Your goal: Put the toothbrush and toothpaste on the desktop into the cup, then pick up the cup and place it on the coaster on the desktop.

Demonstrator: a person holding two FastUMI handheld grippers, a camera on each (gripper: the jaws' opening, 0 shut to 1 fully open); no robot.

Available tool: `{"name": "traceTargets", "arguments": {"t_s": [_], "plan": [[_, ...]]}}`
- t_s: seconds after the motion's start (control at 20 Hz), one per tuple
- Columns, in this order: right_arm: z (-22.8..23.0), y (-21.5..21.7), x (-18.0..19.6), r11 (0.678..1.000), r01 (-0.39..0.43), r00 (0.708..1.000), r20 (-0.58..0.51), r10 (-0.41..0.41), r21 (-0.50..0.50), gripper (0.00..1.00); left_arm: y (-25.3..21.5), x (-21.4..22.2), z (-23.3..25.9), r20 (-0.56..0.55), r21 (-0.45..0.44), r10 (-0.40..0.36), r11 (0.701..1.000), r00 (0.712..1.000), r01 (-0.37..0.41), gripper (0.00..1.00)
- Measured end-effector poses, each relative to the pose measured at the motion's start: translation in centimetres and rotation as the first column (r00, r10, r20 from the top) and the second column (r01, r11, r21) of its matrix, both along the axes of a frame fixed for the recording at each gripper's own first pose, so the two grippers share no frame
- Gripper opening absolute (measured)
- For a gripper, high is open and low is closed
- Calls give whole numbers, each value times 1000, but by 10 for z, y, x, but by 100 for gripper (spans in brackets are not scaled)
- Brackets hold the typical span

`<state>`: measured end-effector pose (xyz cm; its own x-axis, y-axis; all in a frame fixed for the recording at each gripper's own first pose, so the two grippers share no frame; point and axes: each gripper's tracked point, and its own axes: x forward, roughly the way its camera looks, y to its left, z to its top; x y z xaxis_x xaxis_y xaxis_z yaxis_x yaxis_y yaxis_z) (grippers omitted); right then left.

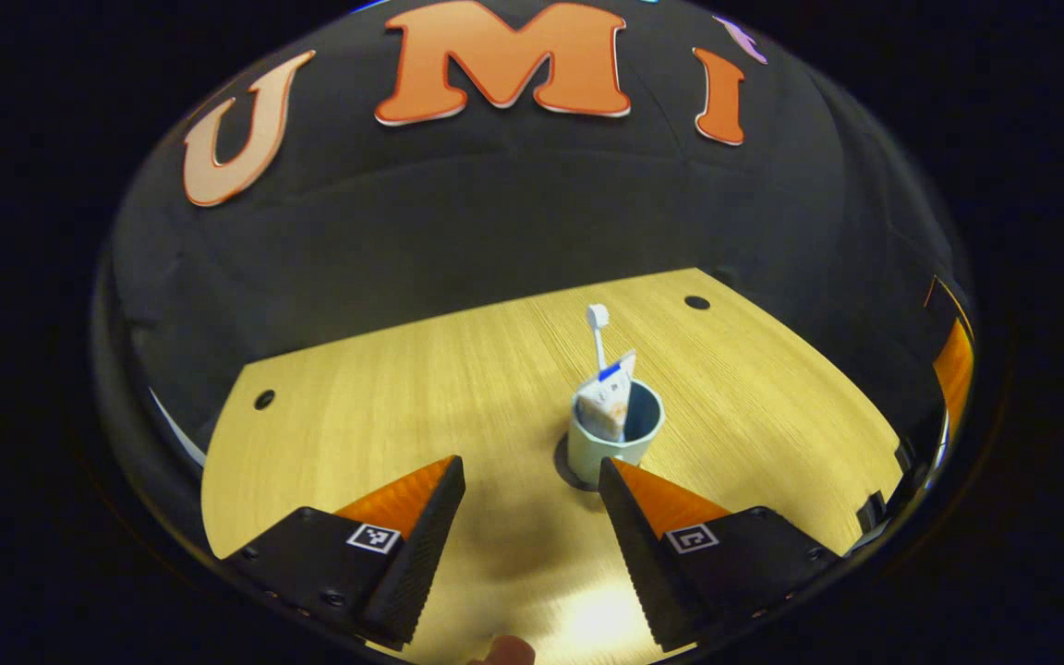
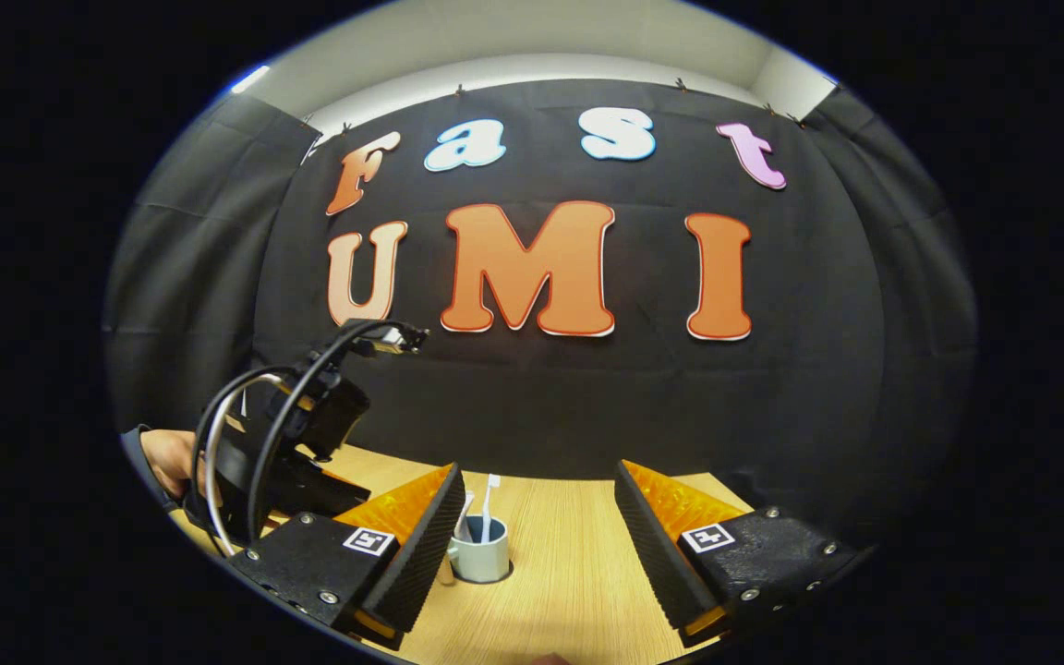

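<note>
A pale cup [image 1: 613, 436] stands upright on a dark round coaster [image 1: 565, 466] on the wooden desktop [image 1: 384, 406]. A white toothbrush [image 1: 598, 334] and a toothpaste tube [image 1: 611, 397] stick up out of it. My left gripper [image 1: 532, 480] is open just in front of the cup, holding nothing. In the right gripper view the cup [image 2: 481, 557] with the toothbrush [image 2: 488, 508] is farther off, and my right gripper [image 2: 539, 489] is open and holds nothing. The left gripper's body with cables [image 2: 287, 443] and the hand holding it [image 2: 165, 462] are at the left.
Two small dark holes [image 1: 264, 399] [image 1: 696, 302] sit near the desktop's far edge. Black cloth wall rises behind the desk. A fingertip [image 1: 506, 652] shows at the bottom edge of the left gripper view.
</note>
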<state>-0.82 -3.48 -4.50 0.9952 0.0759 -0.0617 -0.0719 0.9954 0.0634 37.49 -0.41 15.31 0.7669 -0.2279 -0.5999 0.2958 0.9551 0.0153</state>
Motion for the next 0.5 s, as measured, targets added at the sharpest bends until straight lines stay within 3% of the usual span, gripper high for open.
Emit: {"name": "traceTargets", "arguments": {"t_s": [0.15, 0.3, 0.5], "plan": [[11, 22, 7, 1000, -16, 999, 35, 15, 3, 100, 27, 0, 40, 206, -7, 30, 1000, 978, -30, 88], [21, 36, 10, 1000, -31, 997, 74, 30, 7, 97, 63, -7, 67, 368, 6, 92, 995, 925, -101, 88], [25, 49, 12, 999, -40, 994, 98, 39, 0, 97, 103, -29, 115, 492, -51, 164, 986, 855, -160, 87]]}}
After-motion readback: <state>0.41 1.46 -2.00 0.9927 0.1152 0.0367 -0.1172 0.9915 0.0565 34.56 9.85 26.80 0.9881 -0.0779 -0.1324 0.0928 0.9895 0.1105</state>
